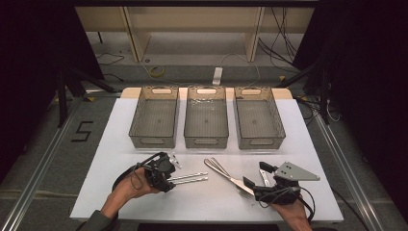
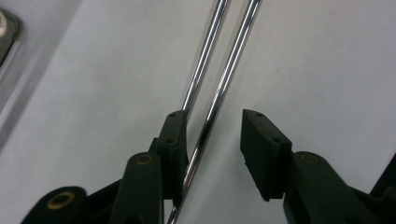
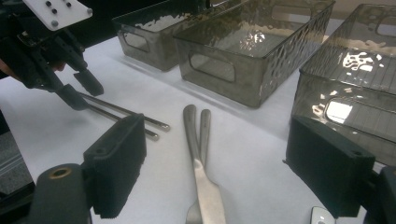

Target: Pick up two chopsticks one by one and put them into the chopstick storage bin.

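Now the left gripper (image 1: 166,169) is down on the white table (image 1: 96,159), at the near end of two thin metal rods (image 1: 189,179). The rods lie side by side, almost touching, in front of the three bins (image 1: 206,120). In the left gripper view the jaws are partly closed. One rod (image 2: 212,100) runs between the pads and the other rod (image 2: 203,56) passes right by the left pad (image 2: 173,140). The left pad looks to be touching a rod, but the right pad (image 2: 261,149) is apart from them, so nothing is gripped yet.

The rods look hard, stiff and shiny. I think they are light but slippery, and they can roll away on the flat table. A good spot to grab is near the end, with both rods pinched together so they do not slide apart.

The right gripper (image 1: 257,177) waits at the other side with its jaws wide and nothing in them. Its view shows tongs (image 3: 198,158) lying just in front of it, and the rod tips (image 3: 156,129) too. The high view shows all three bins in a row. The left gripper view shows how the pads sit by the rods, which the high view is too far off to show.
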Demonstrator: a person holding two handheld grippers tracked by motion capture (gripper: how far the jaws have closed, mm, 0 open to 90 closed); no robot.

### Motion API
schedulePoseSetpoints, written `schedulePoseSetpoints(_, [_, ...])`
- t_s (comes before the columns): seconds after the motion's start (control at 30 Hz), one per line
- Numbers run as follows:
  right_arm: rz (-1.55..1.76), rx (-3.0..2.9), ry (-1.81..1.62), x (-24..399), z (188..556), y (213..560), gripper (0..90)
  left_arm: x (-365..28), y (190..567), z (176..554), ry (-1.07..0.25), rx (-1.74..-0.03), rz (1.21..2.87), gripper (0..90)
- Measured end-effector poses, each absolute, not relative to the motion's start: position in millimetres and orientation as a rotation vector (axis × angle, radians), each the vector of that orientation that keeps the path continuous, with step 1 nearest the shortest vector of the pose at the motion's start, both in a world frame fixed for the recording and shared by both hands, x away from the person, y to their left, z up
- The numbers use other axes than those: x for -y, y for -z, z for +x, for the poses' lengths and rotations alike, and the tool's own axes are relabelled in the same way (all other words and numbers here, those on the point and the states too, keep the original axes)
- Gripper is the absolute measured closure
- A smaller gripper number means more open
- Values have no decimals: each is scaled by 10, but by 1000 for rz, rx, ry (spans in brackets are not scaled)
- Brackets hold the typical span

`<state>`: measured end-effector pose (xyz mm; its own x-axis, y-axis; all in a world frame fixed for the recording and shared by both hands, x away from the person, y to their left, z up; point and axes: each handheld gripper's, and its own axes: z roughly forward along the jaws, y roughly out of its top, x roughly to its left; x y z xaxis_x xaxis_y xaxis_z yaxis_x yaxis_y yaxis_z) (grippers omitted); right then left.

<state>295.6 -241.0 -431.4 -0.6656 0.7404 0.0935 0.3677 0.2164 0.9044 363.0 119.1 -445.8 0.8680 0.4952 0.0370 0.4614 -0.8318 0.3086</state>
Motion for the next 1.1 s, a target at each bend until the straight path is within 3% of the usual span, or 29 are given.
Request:
schedulePoseSetpoints(0.83, [1023,-2158,-1417,2397,2956,4323,220,-1170,4611,3677,-124,-683,2847,781])
schedulePoseSetpoints(1.1, [1028,-2162,-1411,2397,2961,4329,222,-1164,4606,3677,-121,-601,2880,807])
